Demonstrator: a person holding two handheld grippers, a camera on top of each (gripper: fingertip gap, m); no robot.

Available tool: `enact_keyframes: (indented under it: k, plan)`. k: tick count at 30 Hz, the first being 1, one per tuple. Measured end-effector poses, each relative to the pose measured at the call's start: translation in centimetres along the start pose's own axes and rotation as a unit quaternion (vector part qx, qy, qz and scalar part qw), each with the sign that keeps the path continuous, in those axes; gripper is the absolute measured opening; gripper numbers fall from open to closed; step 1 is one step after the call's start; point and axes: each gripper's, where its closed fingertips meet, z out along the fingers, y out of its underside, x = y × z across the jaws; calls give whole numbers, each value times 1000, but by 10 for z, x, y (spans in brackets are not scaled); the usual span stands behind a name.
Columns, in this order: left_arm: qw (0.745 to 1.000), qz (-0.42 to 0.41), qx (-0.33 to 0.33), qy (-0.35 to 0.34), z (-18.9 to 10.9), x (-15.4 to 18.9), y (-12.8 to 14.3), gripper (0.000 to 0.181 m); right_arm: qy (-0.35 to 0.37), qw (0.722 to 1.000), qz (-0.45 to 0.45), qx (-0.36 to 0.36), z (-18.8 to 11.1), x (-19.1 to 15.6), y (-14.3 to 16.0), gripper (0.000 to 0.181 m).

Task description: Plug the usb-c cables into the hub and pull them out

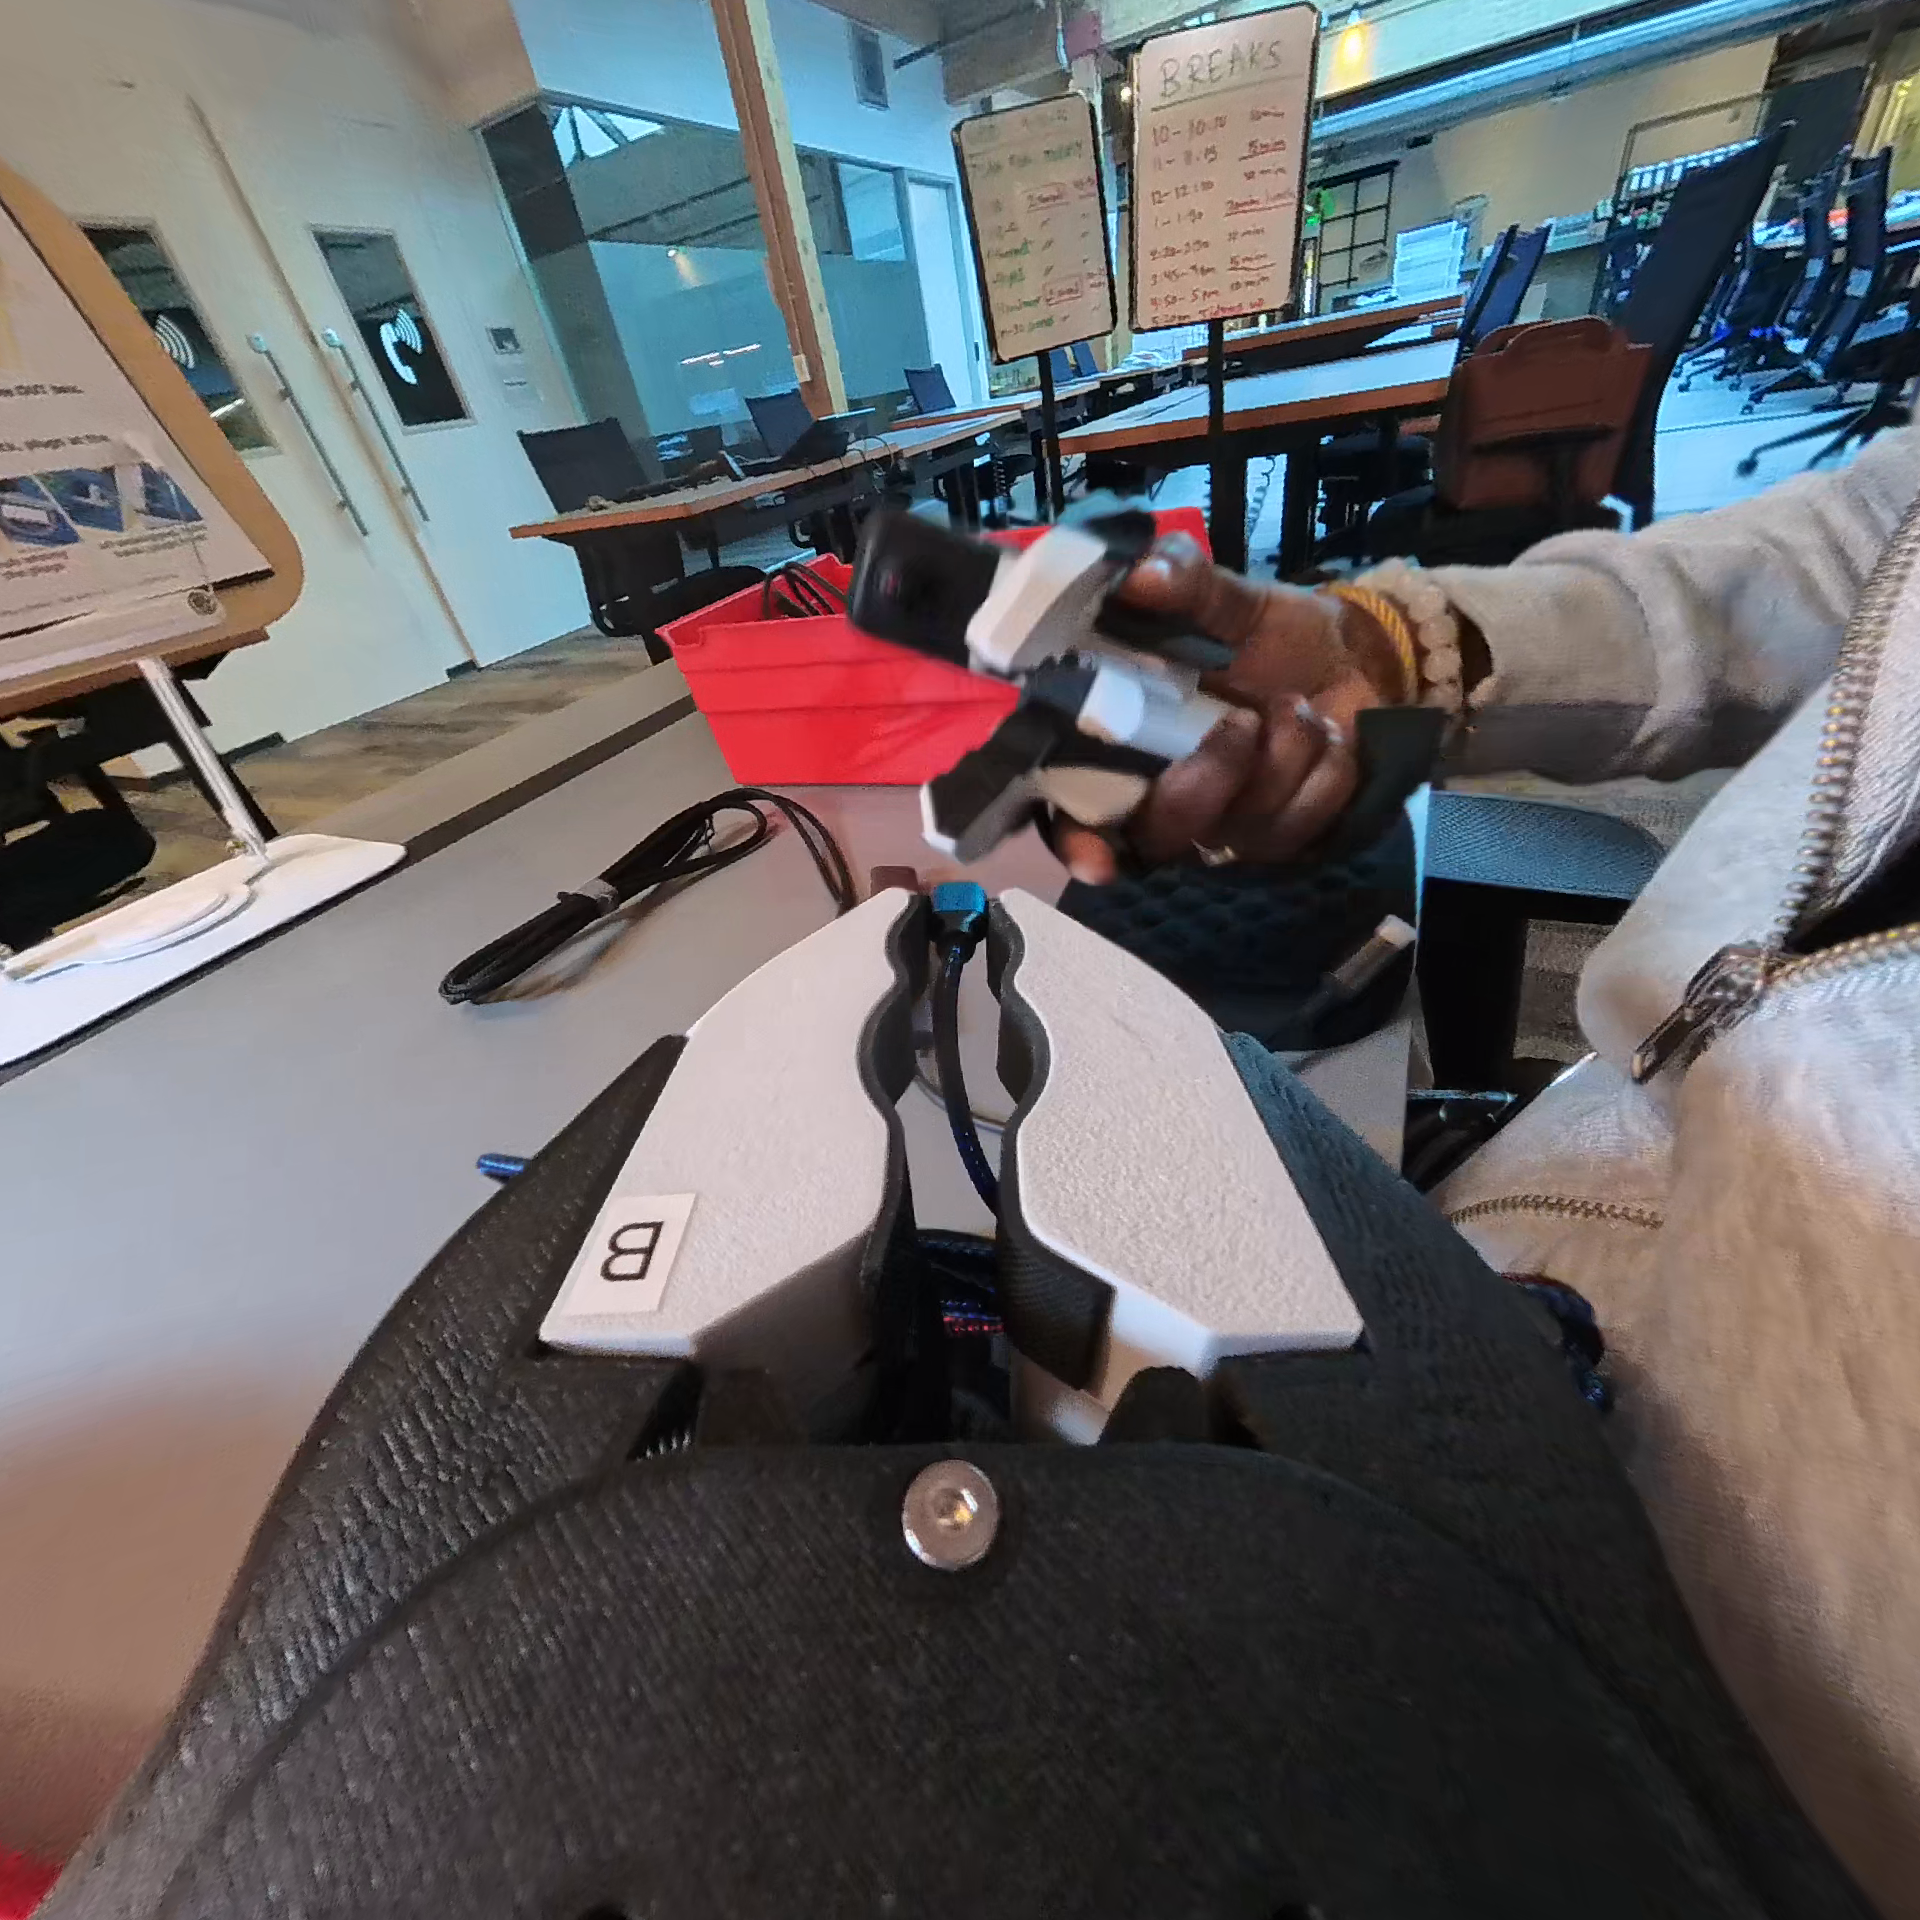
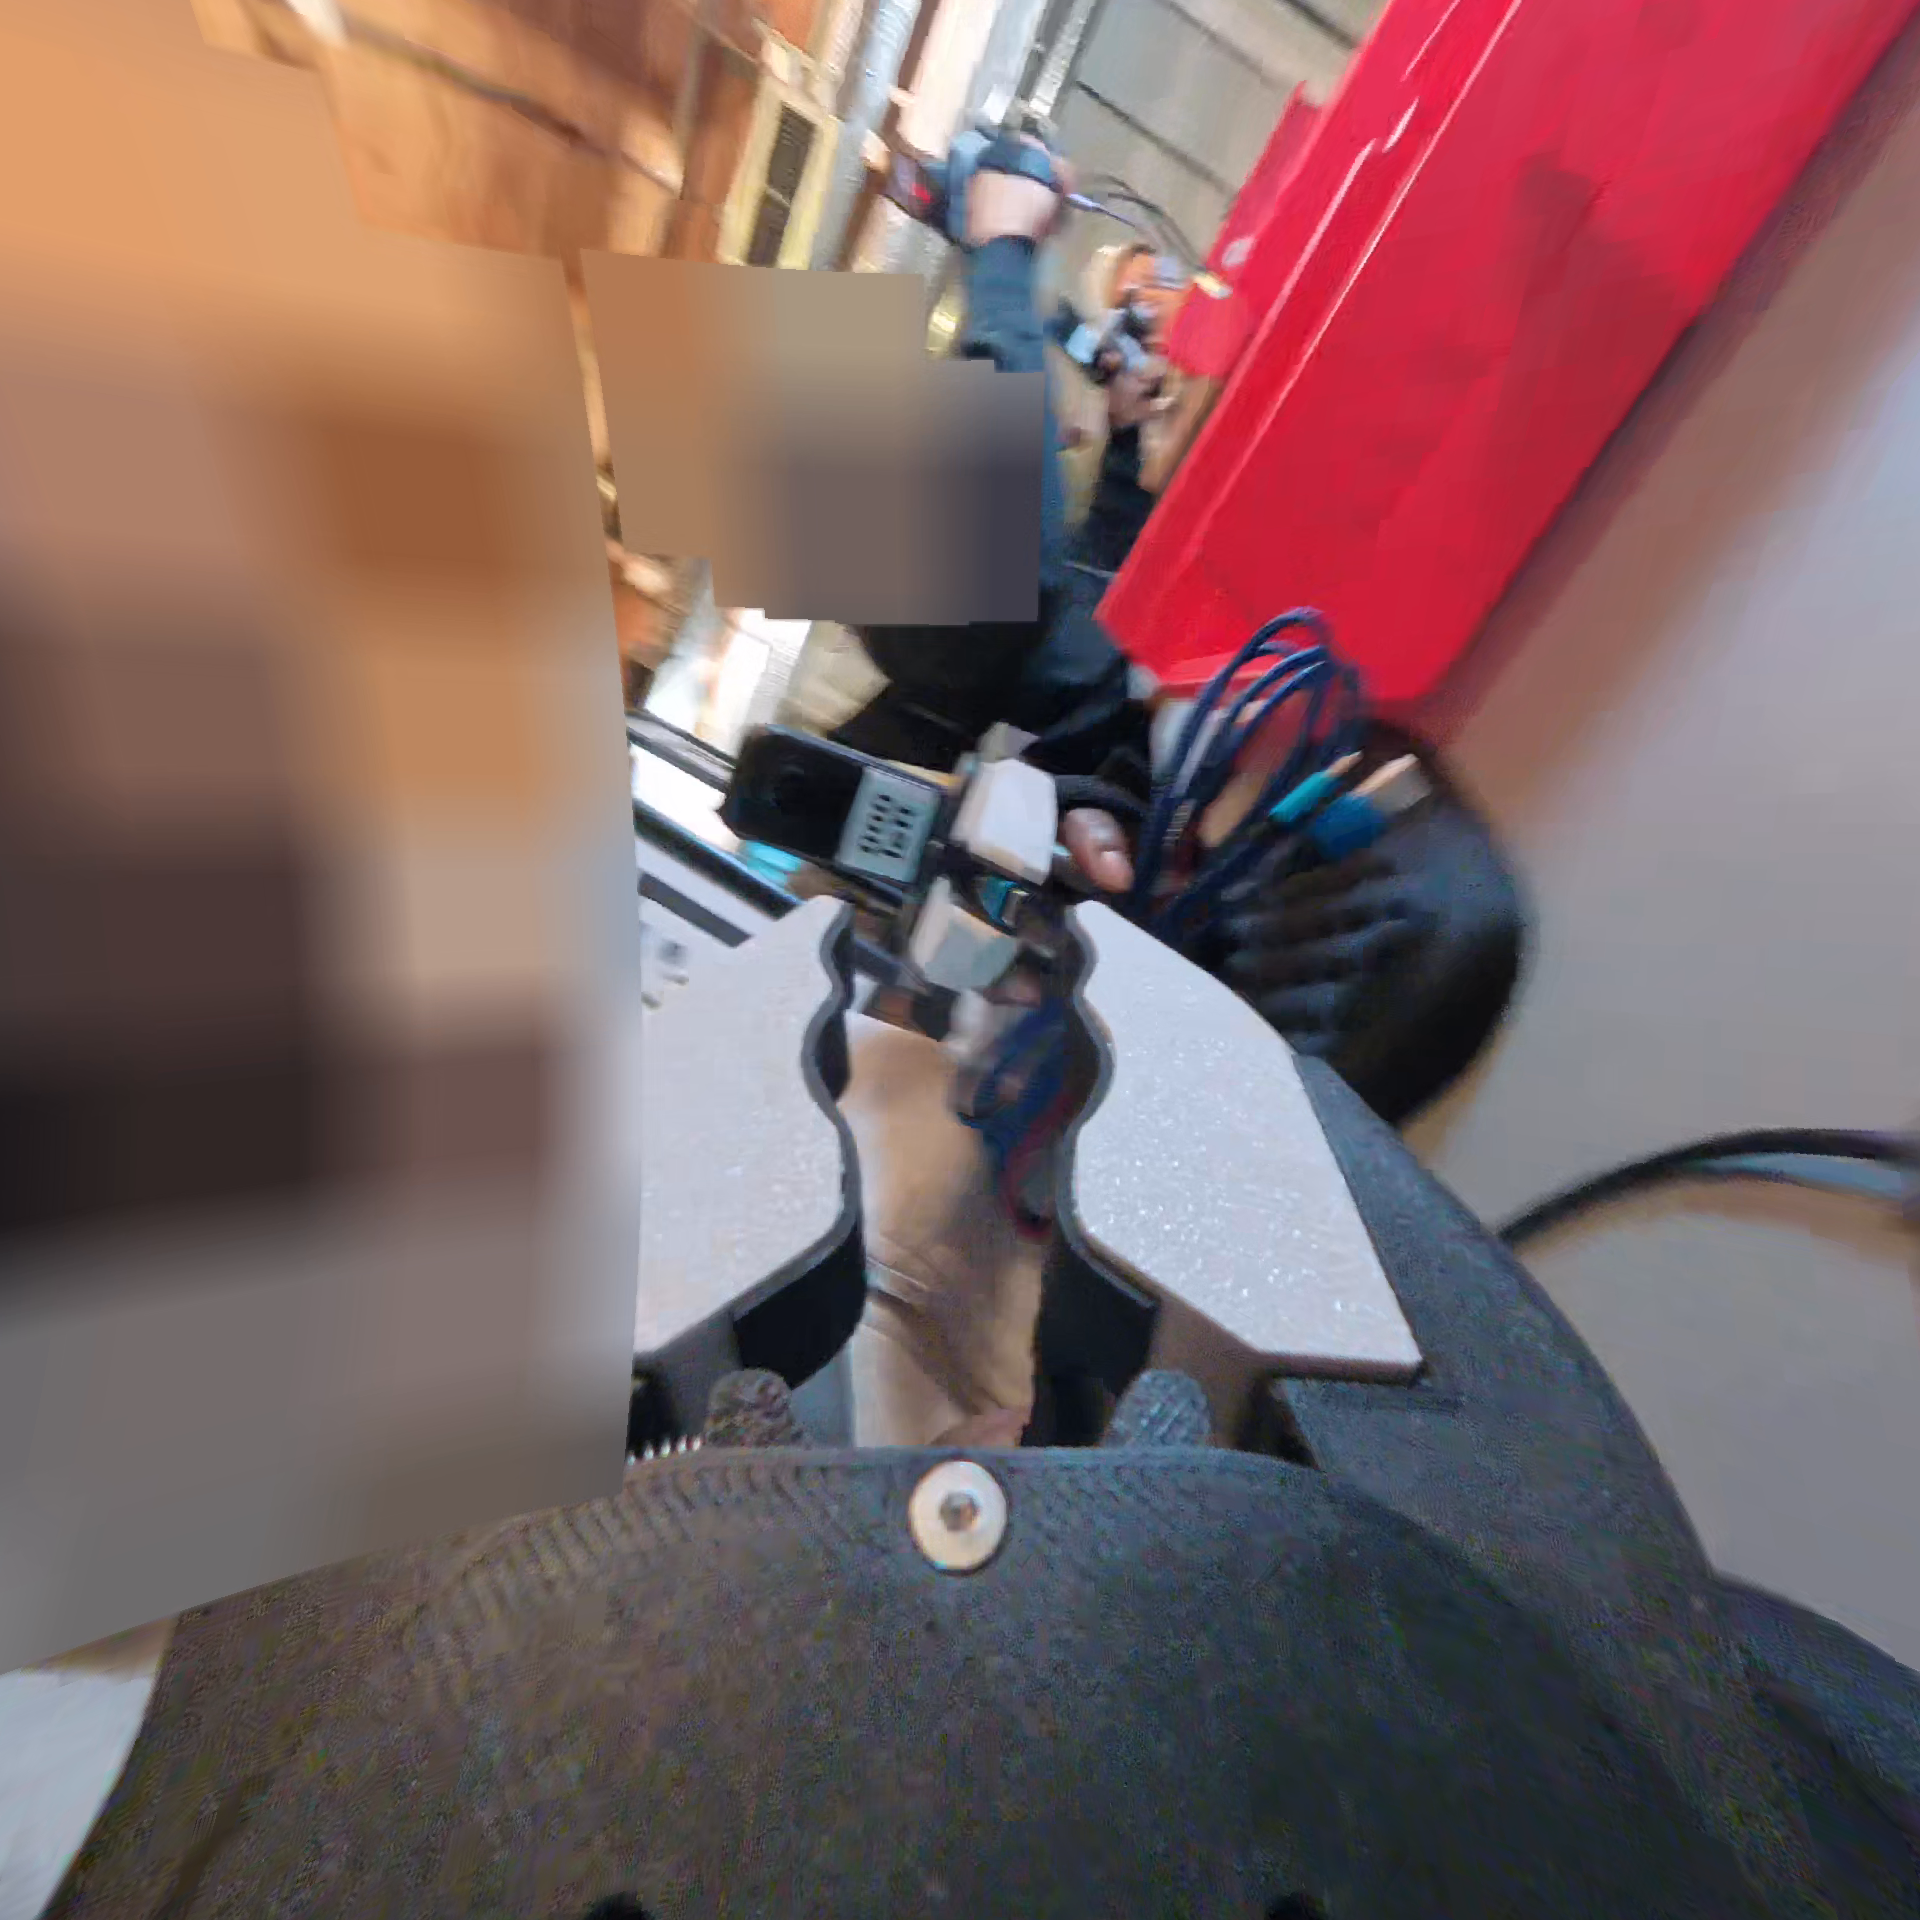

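My left gripper point(image 1: 954, 914) is shut on the blue plug of a blue braided usb-c cable point(image 1: 958, 902); the cable runs back between the white fingers. It is held above the grey table point(image 1: 312, 1122). My right gripper point(image 1: 961, 821) hangs in the air beyond it, held by a hand, blurred. In the right wrist view my right gripper point(image 2: 961, 925) is open and empty, facing the left gripper point(image 2: 997, 888) and its blue plug point(image 2: 1006, 896). I cannot make out the hub in either view.
A red bin point(image 1: 831, 717) stands at the back of the table. A coiled black cable point(image 1: 613, 904) lies to the left. A black mesh object point(image 1: 1236, 925) with a silver plug point(image 1: 1374, 945) and blue cables point(image 2: 1268, 727) sits to the right. A white sign stand point(image 1: 187, 894) is far left. Left and right tips are no more than a few centimetres apart.
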Motion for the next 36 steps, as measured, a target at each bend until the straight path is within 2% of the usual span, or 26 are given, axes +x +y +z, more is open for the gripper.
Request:
enact_keyframes:
  k: [2, 3, 6, 7, 8, 11, 15, 17, 18, 19, 22, 27, 30, 33, 36]
  plan:
    - [1000, -2, 2, 3, 0, 0, 0, 11, 89, 988, -118, -42, -20, 4, -8, 53]
    - [1000, -2, -1, 3, 0, 0, 1, 11, 145, 971, -178, -69, -31, 10, -12, 56]
    - [1000, 0, -4, 4, 1, 1, 2, 11, 317, 885, -306, -150, -68, 40, -24, 58]
    - [1000, 0, -3, 5, 1, 1, 2, 11, 346, 868, -313, -171, -76, 47, -24, 55]
    - [1000, 1, -2, 4, 1, 1, 2, 11, 373, 862, -297, -175, -83, 55, -25, 54]
    - [1000, 6, -2, 1, 1, 1, 2, 11, 444, 861, -212, -131, -105, 83, -29, 63]
    - [1000, 5, 1, 5, 0, 2, 2, 11, 531, 817, -212, -72, -141, 113, -46, 73]
    - [1000, 5, 1, 6, 0, 2, 2, 11, 499, 820, -263, -94, -128, 107, -46, 59]
    - [1000, 6, -1, 6, 1, 3, 3, 11, 481, 816, -295, -128, -118, 103, -42, 56]
    - [1000, 7, -3, 7, 1, 3, 4, 11, 478, 797, -326, -173, -113, 101, -38, 52]
    - [1000, 13, -11, 10, 3, 5, 6, 11, 454, 716, -411, -337, -104, 99, -24, 43]
    - [1000, 12, -8, 12, 2, 5, 5, 11, 403, 594, -476, -508, -99, 110, -18, 41]
    - [1000, 8, -5, 14, 2, 5, 5, 11, 369, 544, -481, -580, -100, 126, -12, 41]
    - [1000, 6, -3, 16, 1, 5, 4, 11, 323, 515, -503, -615, -94, 131, -11, 22]
    - [1000, 2, -1, 18, 1, 5, 4, 11, 243, 452, -534, -671, -103, 122, -5, 21]
